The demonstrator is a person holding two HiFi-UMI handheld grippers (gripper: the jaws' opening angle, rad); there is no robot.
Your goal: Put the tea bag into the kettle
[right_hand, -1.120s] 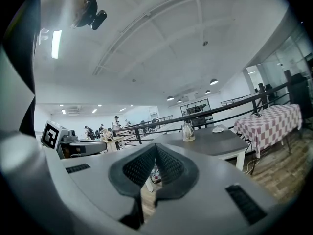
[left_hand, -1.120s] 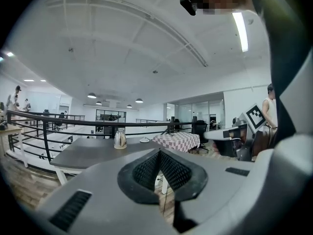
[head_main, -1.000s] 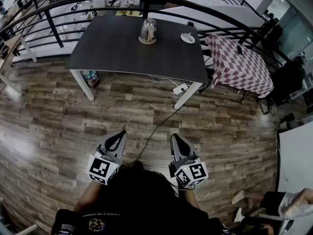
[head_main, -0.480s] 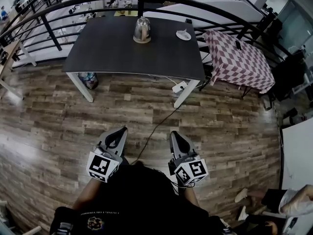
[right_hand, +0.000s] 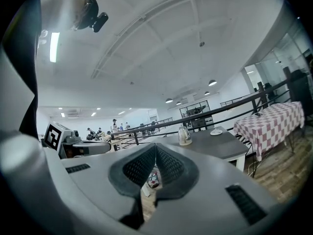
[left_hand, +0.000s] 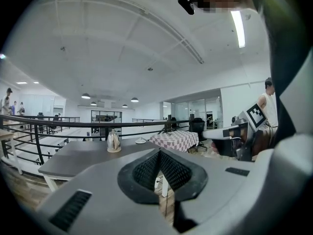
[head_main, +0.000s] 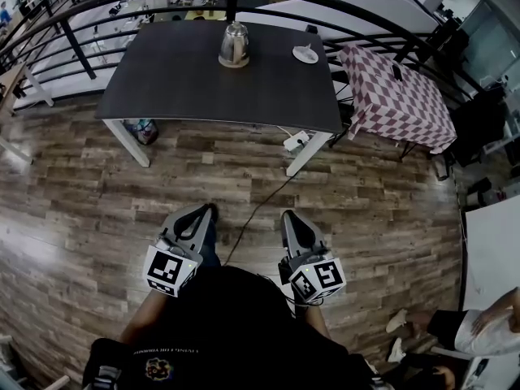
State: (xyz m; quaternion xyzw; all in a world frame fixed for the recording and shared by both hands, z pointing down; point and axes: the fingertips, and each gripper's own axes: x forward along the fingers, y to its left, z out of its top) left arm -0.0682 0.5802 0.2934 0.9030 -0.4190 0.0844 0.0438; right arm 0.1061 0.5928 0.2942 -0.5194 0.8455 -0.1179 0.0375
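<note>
A glass kettle (head_main: 233,44) stands on a round coaster at the far side of a dark table (head_main: 219,92). A small white saucer (head_main: 305,54) lies to its right; what is on it is too small to tell. Both grippers are held low over the wooden floor, well short of the table. My left gripper (head_main: 207,211) is shut and empty, and so is my right gripper (head_main: 286,215). In the left gripper view the kettle (left_hand: 114,142) and saucer (left_hand: 141,141) show far beyond the closed left gripper (left_hand: 159,153). The right gripper view shows the kettle (right_hand: 184,136) beyond the shut right gripper (right_hand: 155,148).
A black railing (head_main: 122,6) runs behind the table. A table with a checked cloth (head_main: 398,104) stands to the right. A power strip (head_main: 294,142) with a cable lies by the table leg, a bag (head_main: 140,128) under the left end. A person (head_main: 479,331) sits at bottom right.
Both grippers and the view have moved forward toward the table, which now looks slightly nearer. Both pairs of jaws stay shut.
</note>
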